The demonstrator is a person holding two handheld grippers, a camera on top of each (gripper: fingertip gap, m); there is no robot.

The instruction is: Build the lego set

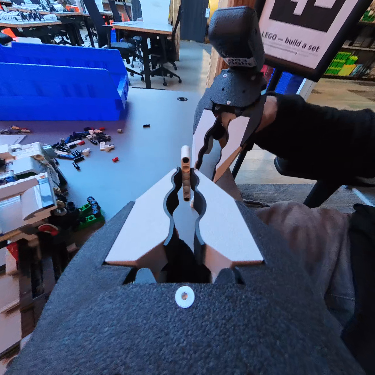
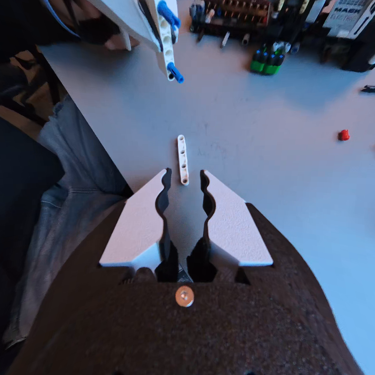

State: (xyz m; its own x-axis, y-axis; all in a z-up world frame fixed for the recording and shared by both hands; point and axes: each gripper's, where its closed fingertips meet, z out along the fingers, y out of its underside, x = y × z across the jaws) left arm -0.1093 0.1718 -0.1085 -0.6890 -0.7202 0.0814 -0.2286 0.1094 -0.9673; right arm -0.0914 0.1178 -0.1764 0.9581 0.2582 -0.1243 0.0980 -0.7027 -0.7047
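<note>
My left gripper (image 1: 185, 170) is shut on a white beam with holes (image 1: 185, 160), held above the grey table (image 1: 142, 142). The right wrist view shows this beam (image 2: 168, 44) carrying two blue pins (image 2: 176, 73), next to one white finger (image 2: 138, 18) of the left gripper. My right gripper (image 2: 185, 172) is open and empty, low over the table. A thin white beam with several holes (image 2: 182, 160) lies flat just ahead of its tips, its near end between them. The right gripper also shows in the left wrist view (image 1: 206, 174), just right of the held beam.
A partly built model (image 1: 26, 182) stands at the left, with green and black pieces (image 1: 91, 211) beside it. Loose pieces (image 1: 85, 142) lie before blue bins (image 1: 60, 81). A small red piece (image 2: 343, 135) lies to the right. The table edge (image 2: 85, 113) and a person's leg are at the left. The tips of one gripper are about 9 centimetres away from the tips of the other. The small red piece (image 2: 343, 135) is about equally far from each gripper, around 15 centimetres. Seen from the left wrist view (image 1: 116, 158) as well.
</note>
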